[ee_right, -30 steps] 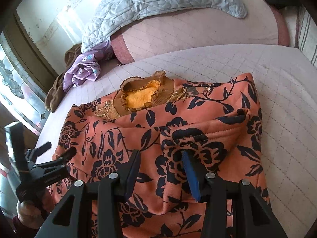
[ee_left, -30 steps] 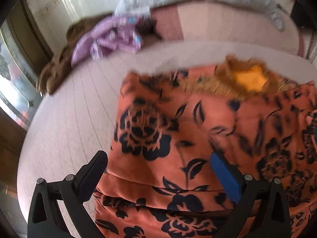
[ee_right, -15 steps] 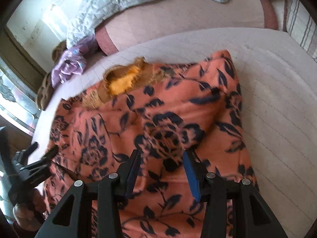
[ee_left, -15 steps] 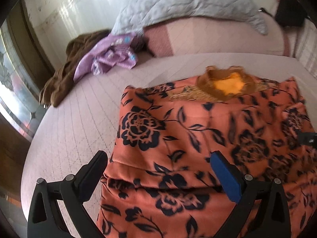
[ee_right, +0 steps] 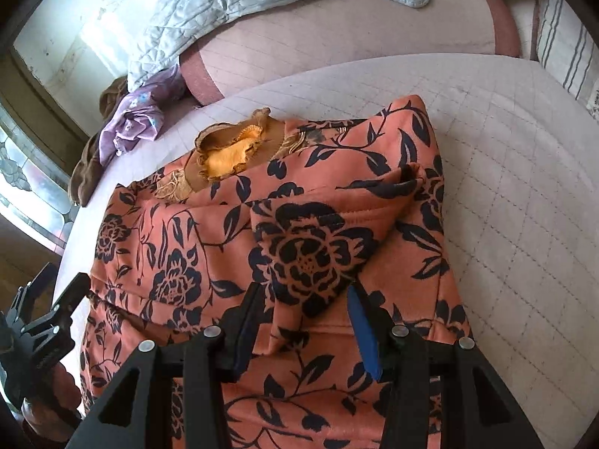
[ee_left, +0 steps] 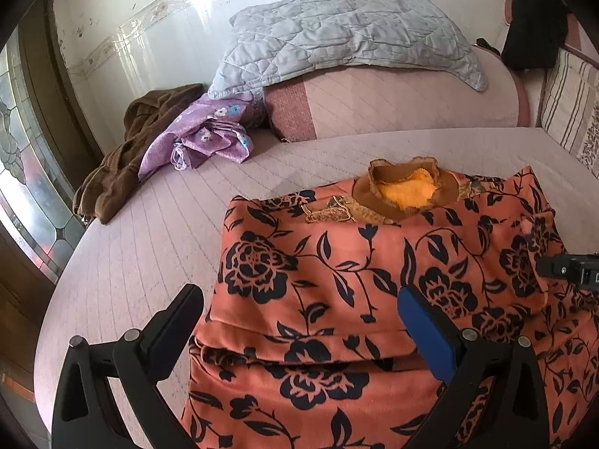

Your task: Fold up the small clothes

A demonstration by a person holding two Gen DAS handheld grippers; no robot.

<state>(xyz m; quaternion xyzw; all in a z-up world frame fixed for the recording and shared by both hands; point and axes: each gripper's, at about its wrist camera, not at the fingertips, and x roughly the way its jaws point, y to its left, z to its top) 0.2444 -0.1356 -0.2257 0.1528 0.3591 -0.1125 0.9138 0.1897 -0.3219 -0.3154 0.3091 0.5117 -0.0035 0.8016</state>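
An orange garment with black flowers point(ee_left: 337, 273) lies on the pink bed, with a brown collar and yellow lining point(ee_left: 406, 191) at its far end. Its sleeves are folded in over the body. My left gripper point(ee_left: 299, 318) is open over the garment's near left part, holding nothing. My right gripper point(ee_right: 303, 314) is open, hovering over a folded sleeve point(ee_right: 310, 247) of the garment point(ee_right: 187, 224); the cloth shows between the fingers but is not pinched. The left gripper also shows at the lower left of the right wrist view point(ee_right: 48, 299).
A purple floral cloth point(ee_left: 202, 138) and a brown garment point(ee_left: 119, 164) lie at the bed's far left. A grey quilt point(ee_left: 344, 37) lies over a pink bolster point(ee_left: 393, 101). A striped cushion point(ee_left: 569, 108) is at right. A window point(ee_left: 22, 172) is beyond the left edge.
Both grippers have drawn back a little toward the near end of the garment. Both stay open. The garment has not visibly changed shape.
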